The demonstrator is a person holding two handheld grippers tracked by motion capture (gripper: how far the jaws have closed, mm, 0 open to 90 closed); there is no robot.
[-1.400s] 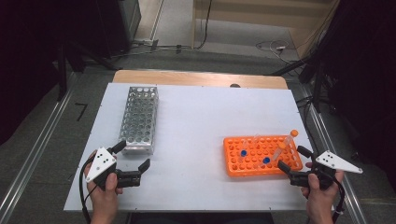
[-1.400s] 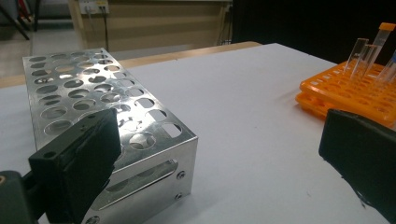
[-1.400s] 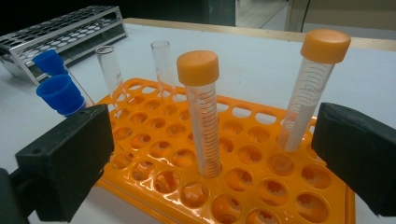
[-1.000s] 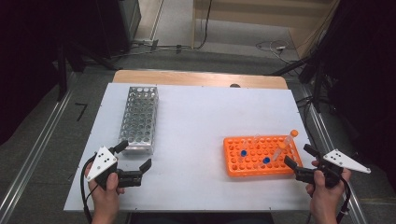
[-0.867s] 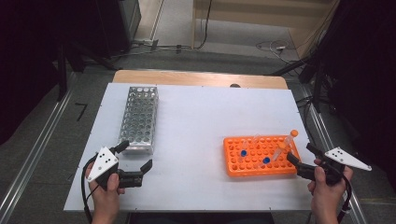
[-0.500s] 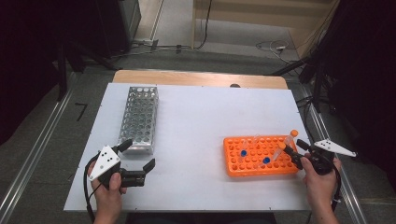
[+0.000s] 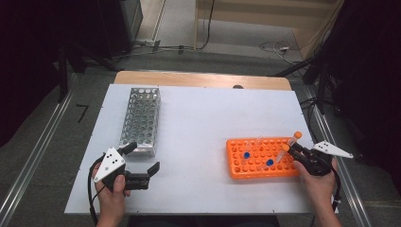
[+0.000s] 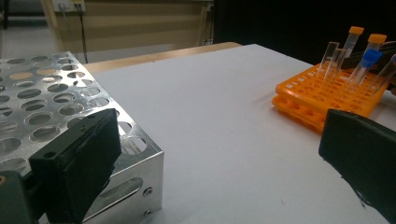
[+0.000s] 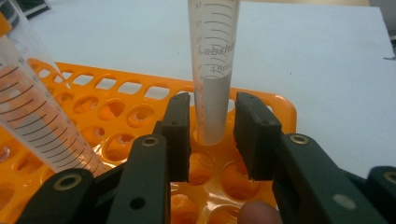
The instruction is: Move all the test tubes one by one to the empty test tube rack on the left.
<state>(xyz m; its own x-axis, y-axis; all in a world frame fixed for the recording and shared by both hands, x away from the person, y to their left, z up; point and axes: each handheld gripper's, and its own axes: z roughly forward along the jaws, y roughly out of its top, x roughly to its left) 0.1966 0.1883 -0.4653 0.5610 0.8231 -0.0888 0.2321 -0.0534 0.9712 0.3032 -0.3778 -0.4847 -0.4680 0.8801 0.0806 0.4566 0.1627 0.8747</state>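
One tube (image 9: 212,70) is in hand here. It stands in a hole near the corner of the orange rack (image 7: 236,171), at the right front of the white counter (image 7: 203,113). In the right gripper view its long axis runs straight up and down, with the lower end sunk in the hole and the top running out of the picture. In the high view it appears to lean up and to the right, its orange cap uppermost.

Its wall is clear to milky plastic printed with dark graduation lines and a "15mL" mark. Below that mark the inside looks greyish and cloudy.

The right gripper (image 7: 292,149) comes in low over the rack's right edge, with one of its fingers (image 9: 180,126) on each side of the tube, just above the rack top. The fingers have just been closing and now stand narrow, right at the tube's wall. Whether they press on it I cannot tell.

A second graduated tube (image 9: 32,112) leans in the rack just beside it. Two blue-capped tubes (image 7: 246,155) stand farther in.

The left gripper (image 7: 144,157) sits well apart, just in front of the near end of the metal rack (image 7: 142,113), with its fingers spread wide and nothing between them.
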